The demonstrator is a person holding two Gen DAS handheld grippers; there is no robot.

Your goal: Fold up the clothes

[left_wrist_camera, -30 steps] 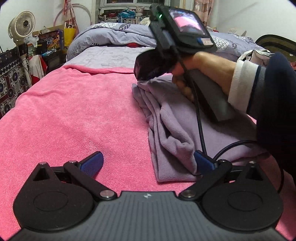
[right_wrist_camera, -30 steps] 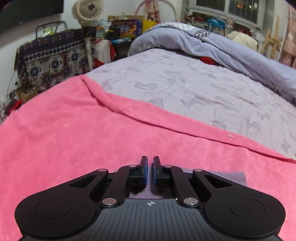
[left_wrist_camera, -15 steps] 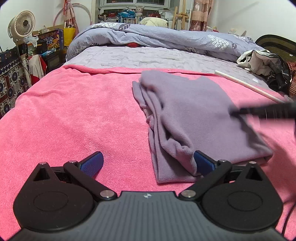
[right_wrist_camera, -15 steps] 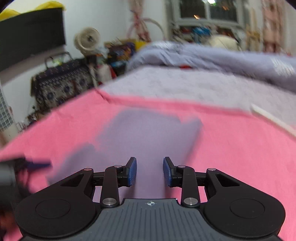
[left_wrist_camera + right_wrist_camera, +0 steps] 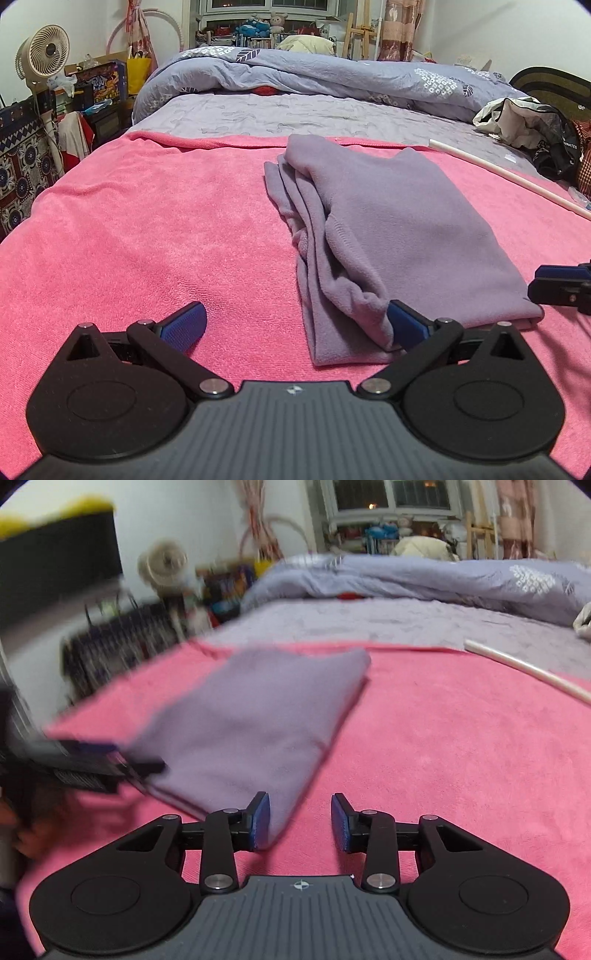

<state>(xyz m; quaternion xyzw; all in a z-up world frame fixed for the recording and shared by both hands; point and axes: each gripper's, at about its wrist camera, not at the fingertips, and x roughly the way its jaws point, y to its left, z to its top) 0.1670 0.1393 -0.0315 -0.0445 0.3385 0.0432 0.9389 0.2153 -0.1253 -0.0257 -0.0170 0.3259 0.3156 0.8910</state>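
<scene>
Lilac fleece garment (image 5: 399,236), folded into a long rectangle, lies on the pink towel (image 5: 147,236) just ahead of both wide-open, empty hand-held grippers, left (image 5: 295,325) and right (image 5: 300,821). Next likely calls for pinching its near corners to fold again.

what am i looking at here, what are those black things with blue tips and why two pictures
Each picture comes from a camera mounted on a hand-held gripper, a two-finger tool a person carries in each hand. One view is from the left hand-held gripper, the other from the right hand-held gripper; the blue tips are finger pads. Both tools are open and hold nothing. Ahead lies a folded purple garment on a pink towel spread over a bed. The left tool's right pad touches the garment's near edge. A white rod lies farther right. The right view is blurred.
</scene>
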